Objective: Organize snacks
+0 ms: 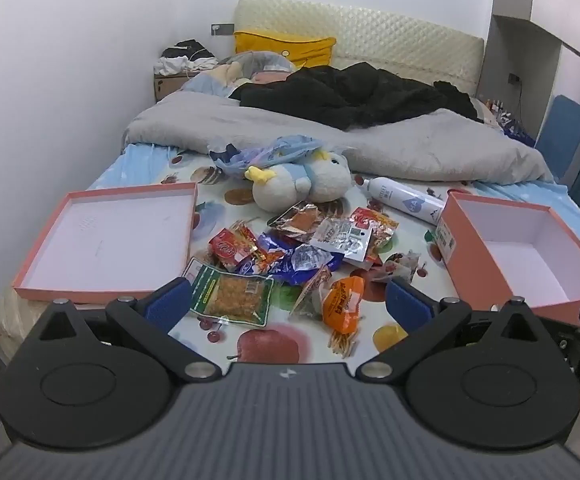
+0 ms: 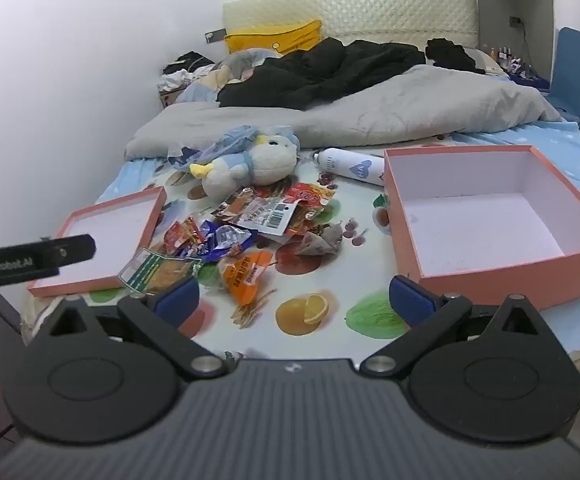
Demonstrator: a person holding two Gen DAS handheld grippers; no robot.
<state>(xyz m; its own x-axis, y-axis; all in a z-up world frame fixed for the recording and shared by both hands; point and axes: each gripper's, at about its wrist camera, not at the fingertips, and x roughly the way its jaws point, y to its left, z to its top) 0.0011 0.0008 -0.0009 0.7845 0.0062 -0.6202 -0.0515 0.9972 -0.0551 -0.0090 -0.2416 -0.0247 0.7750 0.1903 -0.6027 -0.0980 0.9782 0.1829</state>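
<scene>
Between the shallow pink lid [image 1: 106, 236] on the left and the deep pink box [image 2: 489, 216] on the right, the snack packets [image 1: 297, 248] lie in a loose heap on the fruit-print sheet [image 1: 266, 340]. Both containers hold nothing.

Step in hand, as judged: the start of sorting, with no packet yet grasped.
- Left gripper [image 1: 288, 304]: jaws spread wide, holding nothing, poised above the near edge of the heap.
- Right gripper [image 2: 293, 298]: jaws spread wide, holding nothing, just beside the box's near corner.

Next move, as judged: lower one gripper onto a near packet, such as the orange packet [image 1: 343, 300] or the green packet [image 1: 232, 292], pinch an edge, then carry it to the box.

Surface: a soft bed. A stuffed toy [image 1: 301, 180] and a white bottle [image 1: 403, 198] lie beyond the heap; a grey duvet [image 1: 369, 140] and dark clothes [image 1: 349, 92] lie nearer the headboard [image 1: 369, 36].
</scene>
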